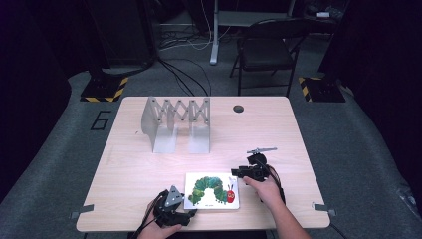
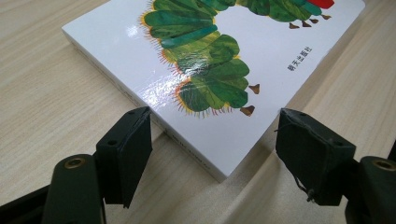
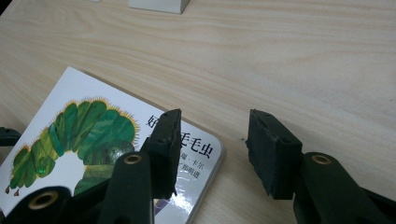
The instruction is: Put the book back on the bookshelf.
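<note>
A white picture book (image 1: 211, 191) with a green caterpillar on its cover lies flat on the wooden table near the front edge. My left gripper (image 1: 190, 212) is at the book's near-left corner. In the left gripper view its jaws stand open on either side of that corner (image 2: 215, 123) of the book (image 2: 210, 60), with a gap at the right pad. My right gripper (image 1: 234, 173) is at the far-right corner. There it is open (image 3: 214, 126), with one jaw over the book (image 3: 84, 135) and the other over bare table.
A grey metal expanding rack (image 1: 176, 124) stands upright on the far left half of the table, its base edge (image 3: 159, 4) at the top of the right gripper view. A round cable hole (image 1: 238, 108) is near the far edge. A folding chair (image 1: 268, 45) stands behind the table.
</note>
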The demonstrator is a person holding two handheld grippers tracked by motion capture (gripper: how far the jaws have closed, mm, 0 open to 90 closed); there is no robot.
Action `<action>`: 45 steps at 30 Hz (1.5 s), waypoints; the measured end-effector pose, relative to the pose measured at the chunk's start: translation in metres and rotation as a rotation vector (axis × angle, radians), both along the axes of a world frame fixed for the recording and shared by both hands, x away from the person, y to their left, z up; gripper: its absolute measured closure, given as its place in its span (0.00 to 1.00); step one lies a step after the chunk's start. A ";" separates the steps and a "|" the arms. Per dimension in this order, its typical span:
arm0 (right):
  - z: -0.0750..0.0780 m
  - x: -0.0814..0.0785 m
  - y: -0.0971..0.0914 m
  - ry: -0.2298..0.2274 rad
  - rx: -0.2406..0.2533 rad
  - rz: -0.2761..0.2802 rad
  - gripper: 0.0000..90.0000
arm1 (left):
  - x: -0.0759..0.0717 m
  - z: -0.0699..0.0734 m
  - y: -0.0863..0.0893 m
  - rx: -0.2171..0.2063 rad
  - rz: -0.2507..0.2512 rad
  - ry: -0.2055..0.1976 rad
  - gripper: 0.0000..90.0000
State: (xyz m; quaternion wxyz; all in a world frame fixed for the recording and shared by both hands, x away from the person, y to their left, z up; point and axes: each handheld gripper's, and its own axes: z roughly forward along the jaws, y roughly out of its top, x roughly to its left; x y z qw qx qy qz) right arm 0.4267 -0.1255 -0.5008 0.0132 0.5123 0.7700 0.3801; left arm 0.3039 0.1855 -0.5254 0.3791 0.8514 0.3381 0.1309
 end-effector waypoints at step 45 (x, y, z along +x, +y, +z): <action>0.004 -0.006 0.006 0.029 0.036 0.013 0.65 | -0.003 -0.003 -0.004 0.028 -0.020 -0.020 0.22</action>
